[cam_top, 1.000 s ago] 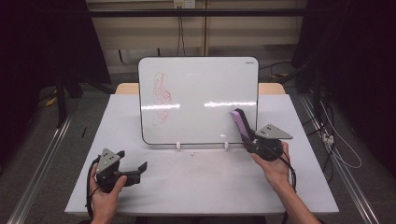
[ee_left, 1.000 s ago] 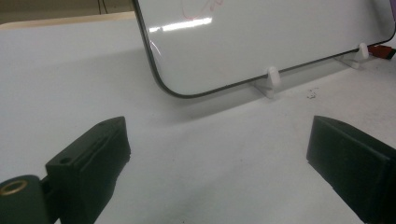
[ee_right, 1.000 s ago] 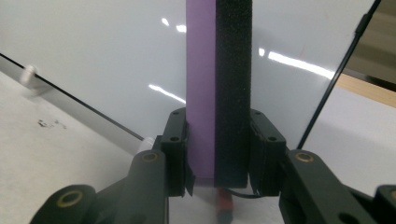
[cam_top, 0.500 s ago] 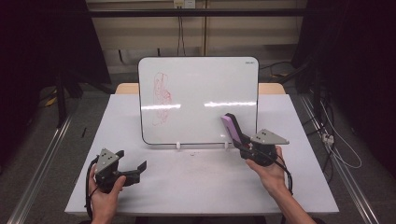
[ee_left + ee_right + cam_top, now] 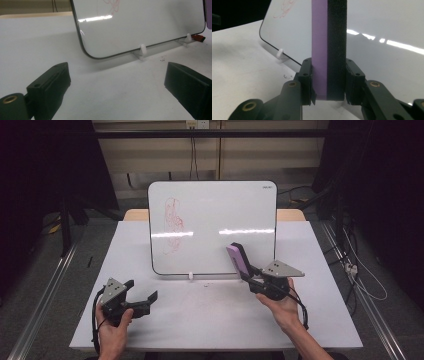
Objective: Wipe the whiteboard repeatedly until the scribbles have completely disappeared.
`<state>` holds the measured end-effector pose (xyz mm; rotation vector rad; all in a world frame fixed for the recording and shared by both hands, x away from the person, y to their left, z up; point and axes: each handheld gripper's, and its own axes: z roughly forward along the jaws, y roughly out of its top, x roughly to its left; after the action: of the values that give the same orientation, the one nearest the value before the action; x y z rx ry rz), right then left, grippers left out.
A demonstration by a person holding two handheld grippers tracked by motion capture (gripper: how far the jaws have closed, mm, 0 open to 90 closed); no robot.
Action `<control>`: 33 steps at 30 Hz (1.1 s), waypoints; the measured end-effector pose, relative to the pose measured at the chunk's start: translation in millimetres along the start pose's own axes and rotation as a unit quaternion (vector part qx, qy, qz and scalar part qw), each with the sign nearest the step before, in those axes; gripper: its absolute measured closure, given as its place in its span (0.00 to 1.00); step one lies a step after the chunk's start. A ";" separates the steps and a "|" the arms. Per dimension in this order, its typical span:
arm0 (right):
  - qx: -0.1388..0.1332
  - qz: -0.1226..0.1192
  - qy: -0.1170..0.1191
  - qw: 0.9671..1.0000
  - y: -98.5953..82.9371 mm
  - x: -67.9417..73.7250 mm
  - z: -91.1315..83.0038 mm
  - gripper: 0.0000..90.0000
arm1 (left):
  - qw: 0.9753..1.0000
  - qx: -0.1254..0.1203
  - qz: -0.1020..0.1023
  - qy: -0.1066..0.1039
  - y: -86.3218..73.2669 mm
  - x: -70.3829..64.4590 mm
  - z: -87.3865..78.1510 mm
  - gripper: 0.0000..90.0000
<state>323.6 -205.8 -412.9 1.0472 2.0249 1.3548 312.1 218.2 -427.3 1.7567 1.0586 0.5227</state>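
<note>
A whiteboard [image 5: 220,220] stands upright on small white feet at the middle of the white table [image 5: 165,330]. Red scribbles [image 5: 172,222] mark its left part. My right gripper [image 5: 251,274] is shut on a purple eraser [image 5: 239,260] with a black felt side, held up in front of the board's lower right area. In the right gripper view the eraser [image 5: 329,47] stands upright between the jaws, the board [image 5: 382,22] close behind it. My left gripper [image 5: 147,300] rests open near the table's front left, nothing between its jaws; the board [image 5: 140,22] rises ahead of it.
A small red-and-black object [image 5: 198,38] lies by the board's right foot. Faint red smudges [image 5: 205,297] mark the table in front of the board. Metal rails [image 5: 45,295] run along both sides of the table, and cables [image 5: 365,280] lie on the floor at right.
My right gripper has carried the eraser leftward and slightly nearer, across the board's lower right. The left gripper has stayed put.
</note>
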 end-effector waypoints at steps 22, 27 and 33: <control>-0.030 0.000 0.047 0.998 6.4 22.8 19.6 0.71 | 0.995 -0.038 0.006 -0.092 48.5 -52.7 27.0 0.06; -0.031 0.005 0.066 0.997 10.8 30.6 25.7 0.71 | 0.993 -0.044 0.000 -0.114 51.6 -61.4 34.8 0.05; -0.052 0.040 0.090 0.994 10.9 36.8 34.1 0.71 | 0.991 -0.064 -0.012 -0.120 54.0 -66.1 44.9 0.08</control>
<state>330.7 -155.0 -415.5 1.0024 2.0317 1.6298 333.1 131.6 -390.3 1.6439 0.8580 0.3457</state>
